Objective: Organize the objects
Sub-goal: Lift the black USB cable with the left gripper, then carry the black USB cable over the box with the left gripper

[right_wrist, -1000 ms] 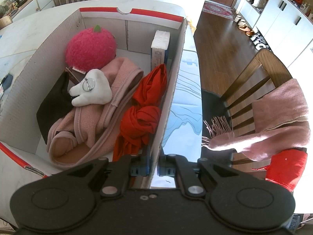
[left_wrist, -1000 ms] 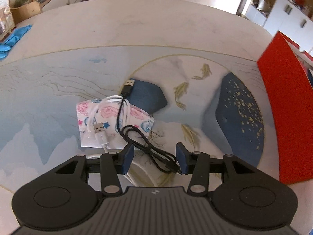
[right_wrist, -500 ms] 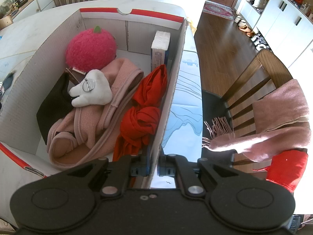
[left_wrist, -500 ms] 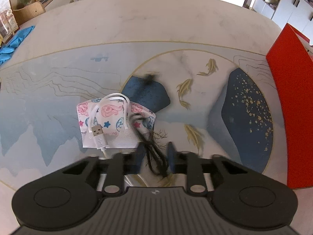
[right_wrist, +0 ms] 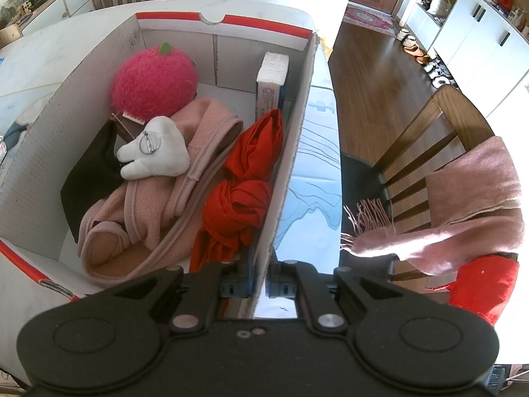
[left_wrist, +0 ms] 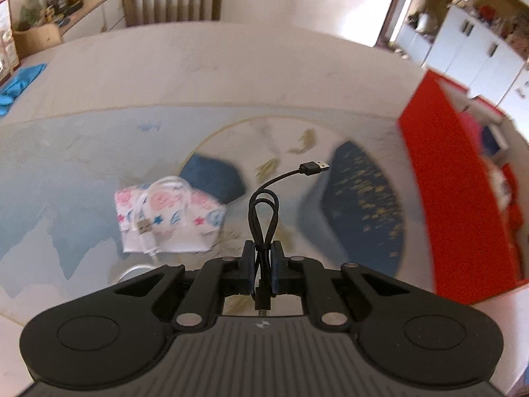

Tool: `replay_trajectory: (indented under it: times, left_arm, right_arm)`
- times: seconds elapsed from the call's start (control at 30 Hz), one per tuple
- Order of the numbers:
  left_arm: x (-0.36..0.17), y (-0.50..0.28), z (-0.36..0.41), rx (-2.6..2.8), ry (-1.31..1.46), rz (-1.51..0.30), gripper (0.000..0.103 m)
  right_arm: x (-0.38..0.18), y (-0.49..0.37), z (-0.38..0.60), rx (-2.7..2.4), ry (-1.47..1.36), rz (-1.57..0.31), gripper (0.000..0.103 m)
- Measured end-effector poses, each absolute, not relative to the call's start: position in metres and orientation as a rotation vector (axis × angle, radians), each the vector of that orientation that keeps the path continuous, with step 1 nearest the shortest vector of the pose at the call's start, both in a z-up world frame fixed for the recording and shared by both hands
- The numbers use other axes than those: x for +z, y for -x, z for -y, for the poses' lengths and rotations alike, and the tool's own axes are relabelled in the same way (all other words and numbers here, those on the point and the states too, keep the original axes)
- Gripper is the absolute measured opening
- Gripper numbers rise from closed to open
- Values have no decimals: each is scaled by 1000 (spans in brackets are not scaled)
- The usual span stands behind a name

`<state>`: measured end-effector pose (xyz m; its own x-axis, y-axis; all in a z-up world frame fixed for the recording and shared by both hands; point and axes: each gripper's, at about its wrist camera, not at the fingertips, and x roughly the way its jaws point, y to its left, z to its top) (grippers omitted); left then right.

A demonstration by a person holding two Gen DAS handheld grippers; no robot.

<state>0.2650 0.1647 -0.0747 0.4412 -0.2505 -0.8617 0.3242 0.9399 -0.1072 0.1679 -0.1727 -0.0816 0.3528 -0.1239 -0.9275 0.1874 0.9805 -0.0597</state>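
A looped black USB cable [left_wrist: 263,208] hangs off the table in my left gripper [left_wrist: 263,251]. The jaws are closing with the pads pressed on the cable, and its plug [left_wrist: 314,167] sticks out to the right. Below it a white cable [left_wrist: 145,228] lies on a patterned face mask [left_wrist: 175,221]. The red-sided cardboard box [left_wrist: 456,198] stands at the right. My right gripper [right_wrist: 259,284] is shut on the box's right wall [right_wrist: 291,152]. Inside lie a pink plush [right_wrist: 153,82], a white tooth plush [right_wrist: 155,157], a pink scarf [right_wrist: 148,205], a red cloth [right_wrist: 244,192] and a small carton [right_wrist: 271,82].
A painted mat [left_wrist: 82,165] covers the near part of the round table. A blue cloth [left_wrist: 20,79] lies at its far left edge, and a wooden chair [left_wrist: 172,0] stands behind. Another chair [right_wrist: 413,139] draped with a pink scarf [right_wrist: 463,198] stands right of the box.
My left gripper closed on the black cable and lifted it off the mask and table, swinging toward the red box. The right gripper has kept still on the box wall.
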Motion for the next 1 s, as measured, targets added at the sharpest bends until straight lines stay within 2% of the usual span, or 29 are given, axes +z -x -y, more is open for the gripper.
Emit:
replay_trajectory:
  times: [0.2,0.53,1.0]
  left_arm:
    - [-38,-256,-142,-488,-31,-996,8]
    - [2,-244,-60,-725,-161,-912,8]
    - [-9,-251,57,-859,-365,-895,8]
  right_arm:
    - [-80,-167,172,-199,-57,-1191,6]
    - [-81,-166,172,-187,-55,-1185,6]
    - [-81,-165,172,-172,-45,-1183,6]
